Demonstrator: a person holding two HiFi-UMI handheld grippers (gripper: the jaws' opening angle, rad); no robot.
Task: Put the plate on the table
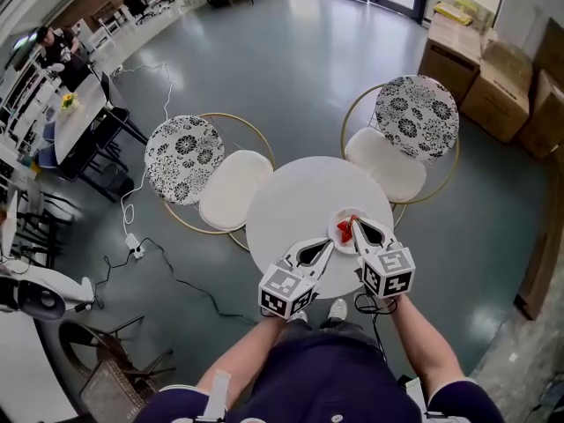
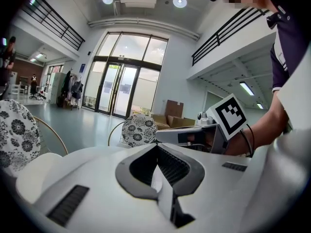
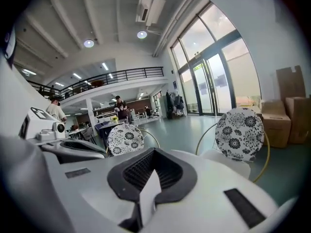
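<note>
white plate (image 1: 336, 234) lies on the table (image 1: 291, 196), right claw (image 1: 353, 226) above it.

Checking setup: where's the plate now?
Head view: the plate lies on the round table's right side, at the right gripper's tip, nearest the right chair.

The left gripper (image 2: 157, 148) fills the near field with its white body. Its dark grey ribbed jaws meet at their far tips, with nothing between them. Just beyond on the right, a hand (image 2: 262, 130) holds the right gripper (image 2: 166, 136), topped by a black-and-white marker cube (image 2: 231, 114). Farther off stand a round-backed chair with black floral print (image 2: 138, 130), brown cardboard boxes (image 2: 172, 111) and tall glass doors (image 2: 119, 89).
</note>
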